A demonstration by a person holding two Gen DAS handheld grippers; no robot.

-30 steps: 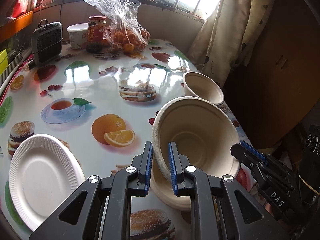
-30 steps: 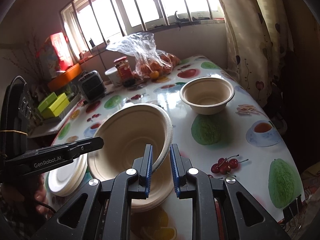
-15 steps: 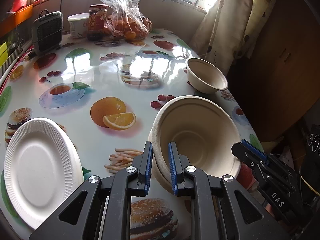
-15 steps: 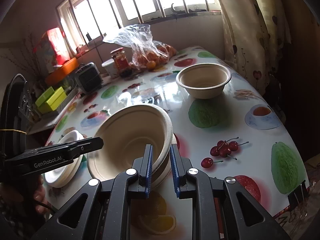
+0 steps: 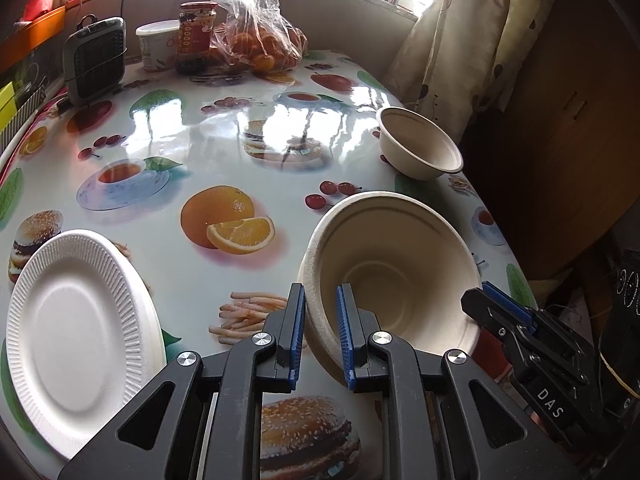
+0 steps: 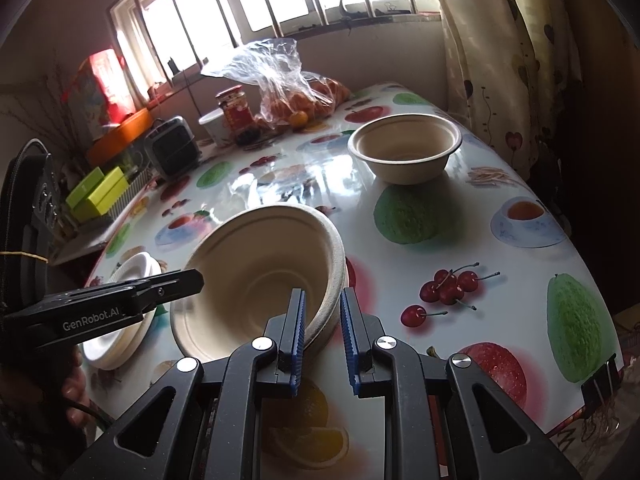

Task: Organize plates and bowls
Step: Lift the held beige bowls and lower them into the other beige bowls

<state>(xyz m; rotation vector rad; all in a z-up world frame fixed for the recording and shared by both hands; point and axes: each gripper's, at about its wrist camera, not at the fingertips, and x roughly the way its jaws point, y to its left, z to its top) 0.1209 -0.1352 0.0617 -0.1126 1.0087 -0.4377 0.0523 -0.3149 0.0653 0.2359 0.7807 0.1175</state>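
A beige paper bowl sits nested in another one like it near the front edge of the fruit-print table. My left gripper is shut on its left rim. My right gripper grips the opposite rim. In the right wrist view the right gripper has the bowl's rim between its blue pads, and the left gripper reaches in from the left. A second beige bowl stands alone farther back on the right. A stack of white ribbed plates lies at the front left.
A clear bag of oranges, a red-labelled jar, a white tub and a small grey heater stand at the table's far end. A curtain and a wooden cabinet border the right edge.
The held bowl has come down from a tilted hover and now sits nested in the bowl beneath it. Both grippers keep their hold on its rim.
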